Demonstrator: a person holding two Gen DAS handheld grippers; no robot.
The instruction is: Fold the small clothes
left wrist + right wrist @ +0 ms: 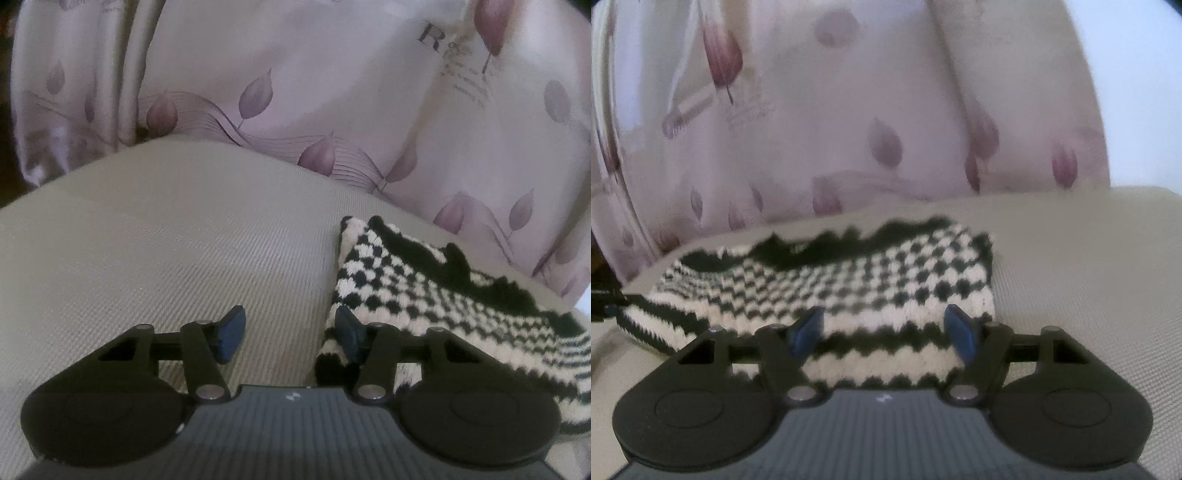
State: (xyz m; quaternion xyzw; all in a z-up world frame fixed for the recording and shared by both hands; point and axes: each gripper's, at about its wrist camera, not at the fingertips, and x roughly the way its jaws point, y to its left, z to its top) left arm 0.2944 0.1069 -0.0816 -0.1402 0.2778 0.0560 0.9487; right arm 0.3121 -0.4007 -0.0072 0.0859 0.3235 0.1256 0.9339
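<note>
Knitted black-and-cream checked garment (pixel 827 291) lies folded on the beige ribbed worktop (pixel 147 240), beneath the open, empty right claw (pixel 884 332); the left claw (pixel 288 332), also open and empty, hovers at its edge. Judging from this, a shallow pinch could lift one layer only and undo the fold, or drag it toward the leaf-printed pink curtain (pixel 332 92) beyond.

Place: a home, likely a living room or bedroom
Seat: beige ribbed upholstered cushion (pixel 147 236)
Backdrop: satin curtain (pixel 295 74) printed with purple leaves
Item: knitted black-and-white garment (pixel 849 280) lying on the cushion
</note>
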